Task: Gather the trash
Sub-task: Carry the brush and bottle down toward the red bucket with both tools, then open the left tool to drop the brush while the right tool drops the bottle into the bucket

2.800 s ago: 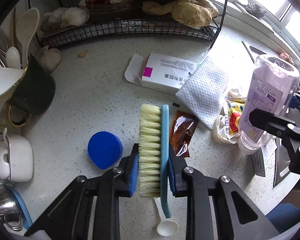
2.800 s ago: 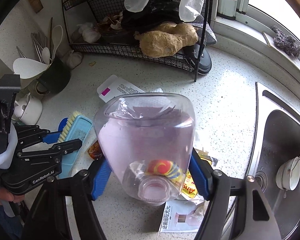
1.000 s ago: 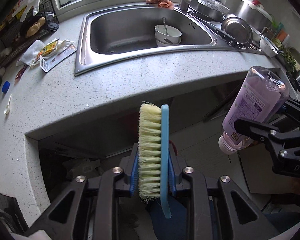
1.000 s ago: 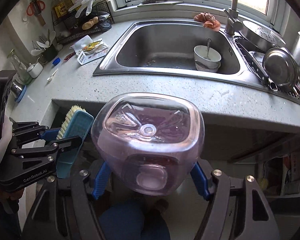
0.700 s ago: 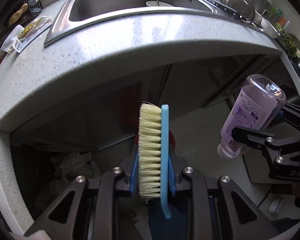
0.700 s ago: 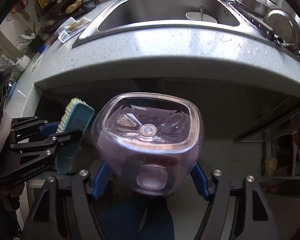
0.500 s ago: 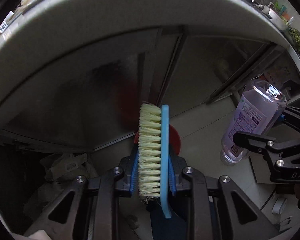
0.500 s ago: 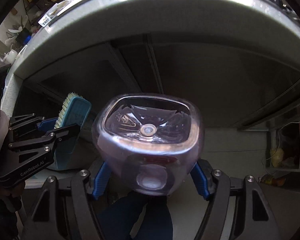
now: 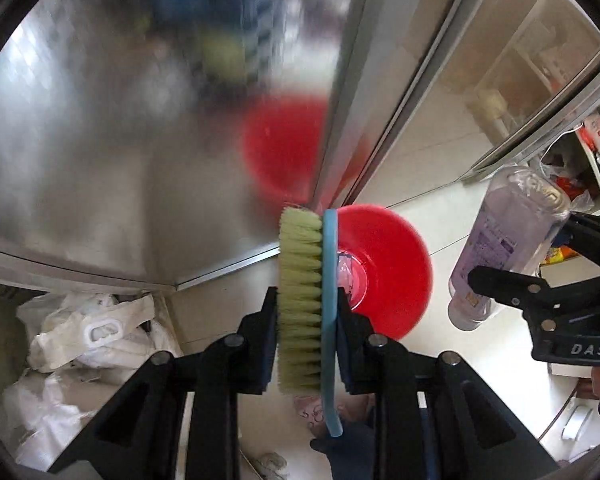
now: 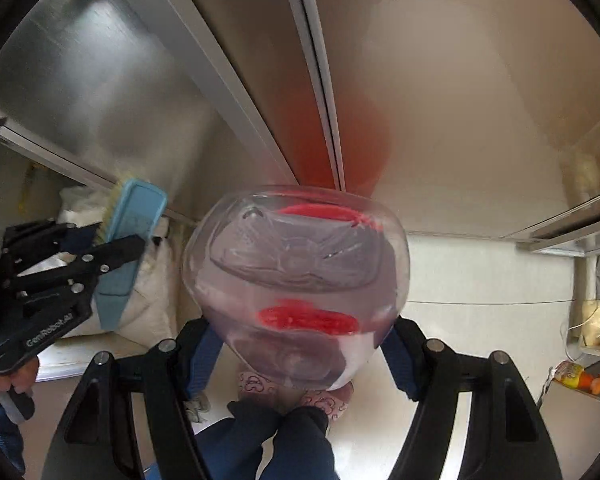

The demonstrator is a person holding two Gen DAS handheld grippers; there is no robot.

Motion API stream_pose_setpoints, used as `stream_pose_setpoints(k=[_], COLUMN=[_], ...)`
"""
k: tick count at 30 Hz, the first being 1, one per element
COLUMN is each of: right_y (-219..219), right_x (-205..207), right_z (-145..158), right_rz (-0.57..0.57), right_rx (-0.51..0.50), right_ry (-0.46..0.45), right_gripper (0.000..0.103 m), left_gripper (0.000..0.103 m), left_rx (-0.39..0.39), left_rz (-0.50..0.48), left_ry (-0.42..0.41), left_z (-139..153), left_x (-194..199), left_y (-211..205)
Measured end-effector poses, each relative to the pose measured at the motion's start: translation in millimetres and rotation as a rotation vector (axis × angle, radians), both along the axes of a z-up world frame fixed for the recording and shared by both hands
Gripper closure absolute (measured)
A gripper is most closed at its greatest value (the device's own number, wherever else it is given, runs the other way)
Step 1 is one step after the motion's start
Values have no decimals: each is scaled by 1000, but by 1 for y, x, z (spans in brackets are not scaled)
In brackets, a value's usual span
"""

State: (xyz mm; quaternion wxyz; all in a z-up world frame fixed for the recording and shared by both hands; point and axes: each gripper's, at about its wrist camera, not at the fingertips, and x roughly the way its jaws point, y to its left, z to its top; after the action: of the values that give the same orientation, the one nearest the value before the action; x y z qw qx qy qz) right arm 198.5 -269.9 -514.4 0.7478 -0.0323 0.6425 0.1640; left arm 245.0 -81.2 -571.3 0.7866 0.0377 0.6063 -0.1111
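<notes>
Left claw (image 9: 307,320) pinches scrub brush (image 9: 305,300) | right claw (image 10: 300,350) pinches plastic bottle (image 10: 296,280) | red bin (image 9: 384,268) at one o'clock | risk: off-centre release drops brush onto floor

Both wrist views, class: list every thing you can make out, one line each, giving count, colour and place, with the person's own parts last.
brush: one, blue back, pale bristles, in left gripper
bottle: one, clear purplish, in right gripper
bin: one, red, on floor below both grippers
cabinet doors: several, silver-grey, behind bin
bags: a heap, white, floor, left
shelf clutter: mixed colours, right, too small to name
left gripper: black, blue pads, shut on brush
right gripper: black, blue pads, shut on bottle
legs: dark blue, below bottle
</notes>
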Motion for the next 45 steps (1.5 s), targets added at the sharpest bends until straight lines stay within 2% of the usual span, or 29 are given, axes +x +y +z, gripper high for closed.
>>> stream_pose_setpoints(k=[3, 7, 8, 9, 10, 16, 20, 27, 34, 35, 36, 37, 39, 41, 42, 45], right_y=[3, 1, -1, 2, -1, -6, -18, -38, -53, -54, -54, -55, -55, -53, -53, -52], right_x=[2, 8, 15, 13, 13, 0, -5, -5, -5, -6, -7, -7, -6, -6, -5, -6], right_z=[-21, -29, -30, -29, -27, -6, 5, -2, -16, -18, -19, -21, -23, -23, -24, -20], right_rz=[9, 4, 1, -3, -8, -50, -90, -167, -245, -252, -258, -263, -266, -269, -270, -266], right_rx=[14, 23, 32, 41, 46, 23, 21, -13, 39, 41, 44, 56, 97, 93, 80, 40], right_ry=[24, 40, 47, 53, 54, 29, -15, -20, 26, 27, 32, 45, 72, 65, 59, 44], right_gripper=[34, 32, 27, 14, 8, 1, 1, 1, 1, 1, 1, 1, 1, 1, 1, 1], left_gripper=[80, 80, 80, 80, 80, 80, 80, 80, 79, 76, 67, 52, 37, 32, 25, 24], left_rx=[-9, -8, -6, -3, 1, 1, -22, -25, -60, -69, -72, -71, -82, -89, -83, -56], left_rz=[6, 6, 4, 2, -2, -45, -82, -142, -167, -168, -168, -164, -157, -162, -160, -153], left_ry=[21, 37, 39, 41, 45, 52, 48, 48, 81, 85, 91, 97, 103, 97, 95, 100], left_z=[-20, -30, -32, -31, -31, -20, -11, -17, -31, -32, -34, -34, -34, -32, -32, -31], left_x=[1, 1, 1, 0, 1, 0, 3, 10, 14, 14, 15, 16, 18, 18, 18, 19], left_y=[5, 1, 1, 0, -1, -13, -26, -54, -72, -73, -74, -74, -74, -74, -75, -77])
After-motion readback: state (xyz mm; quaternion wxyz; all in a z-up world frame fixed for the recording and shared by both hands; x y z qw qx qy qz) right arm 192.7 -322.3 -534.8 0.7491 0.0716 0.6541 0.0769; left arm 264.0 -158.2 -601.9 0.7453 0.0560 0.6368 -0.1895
